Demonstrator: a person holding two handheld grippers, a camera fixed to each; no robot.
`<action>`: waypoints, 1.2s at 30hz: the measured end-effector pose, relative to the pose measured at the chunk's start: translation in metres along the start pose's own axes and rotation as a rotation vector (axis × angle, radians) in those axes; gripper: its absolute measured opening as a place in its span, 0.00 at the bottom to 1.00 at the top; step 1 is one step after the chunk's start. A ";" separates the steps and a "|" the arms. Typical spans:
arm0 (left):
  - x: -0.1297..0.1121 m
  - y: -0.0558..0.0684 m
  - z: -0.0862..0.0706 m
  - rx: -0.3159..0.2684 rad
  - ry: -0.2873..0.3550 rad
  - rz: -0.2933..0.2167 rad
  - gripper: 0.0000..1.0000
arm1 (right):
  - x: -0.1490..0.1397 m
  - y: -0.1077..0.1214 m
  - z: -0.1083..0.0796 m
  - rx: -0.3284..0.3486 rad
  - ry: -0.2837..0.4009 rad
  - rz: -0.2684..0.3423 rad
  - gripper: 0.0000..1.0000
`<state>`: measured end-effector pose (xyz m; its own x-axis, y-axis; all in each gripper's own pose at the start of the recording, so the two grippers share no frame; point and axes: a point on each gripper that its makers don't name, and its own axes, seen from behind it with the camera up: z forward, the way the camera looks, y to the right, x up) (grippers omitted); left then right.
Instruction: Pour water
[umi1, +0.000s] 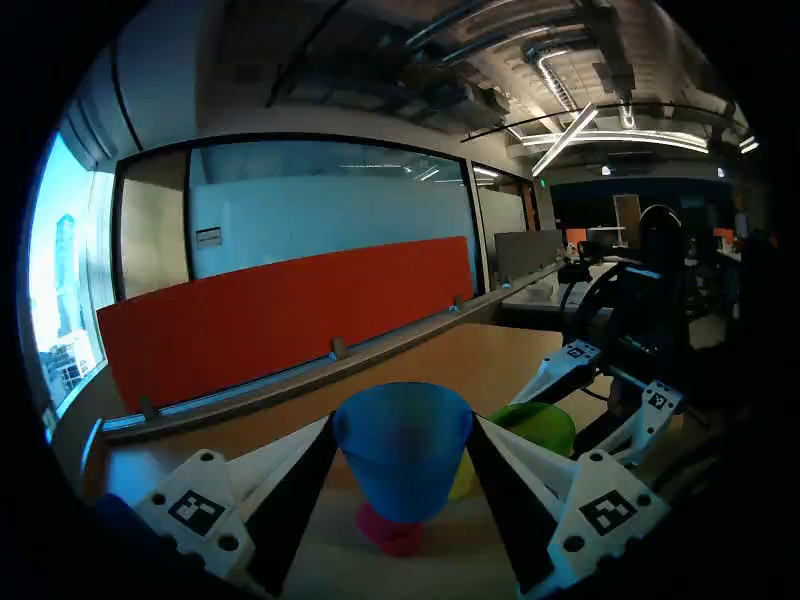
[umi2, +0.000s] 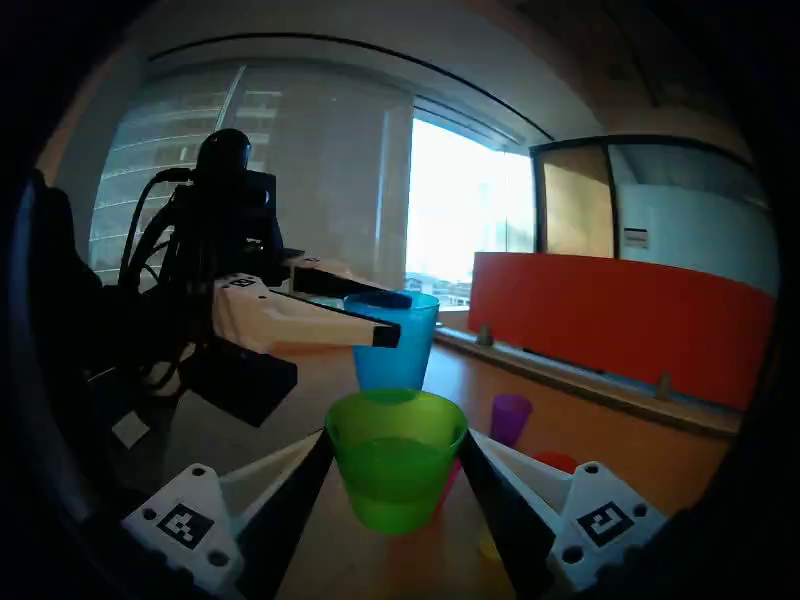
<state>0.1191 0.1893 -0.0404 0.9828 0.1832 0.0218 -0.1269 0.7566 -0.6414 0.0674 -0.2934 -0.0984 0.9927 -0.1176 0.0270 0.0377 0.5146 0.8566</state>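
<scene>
Our left gripper (umi1: 402, 425) clamps the blue cup (umi1: 403, 465) upright, and our right gripper (umi2: 398, 440) clamps the green cup (umi2: 397, 470), both fingers pressing. We hold them close together above the table (umi1: 480, 360), short of its partitioned edge.

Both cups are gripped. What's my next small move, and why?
Probably ease the blue cup, in the left gripper, over the green cup in the right gripper: both upright, blue sits higher but apart, so tilting now would likely spill.
</scene>
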 end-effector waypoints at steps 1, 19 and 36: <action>0.000 -0.001 0.000 -0.001 0.001 -0.010 0.87 | 0.001 0.000 0.000 0.000 0.001 0.001 0.91; -0.045 0.007 -0.003 -0.055 -0.114 -0.004 0.88 | -0.024 0.002 -0.011 0.038 -0.119 -0.018 0.91; -0.101 0.037 0.003 -0.158 -0.253 0.039 0.88 | -0.071 0.010 -0.023 0.095 -0.307 -0.045 0.91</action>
<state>0.0147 0.2009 -0.0637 0.9106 0.3757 0.1724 -0.1220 0.6428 -0.7563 0.0003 -0.2604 -0.1030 0.9089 -0.3963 0.1298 0.0553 0.4230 0.9045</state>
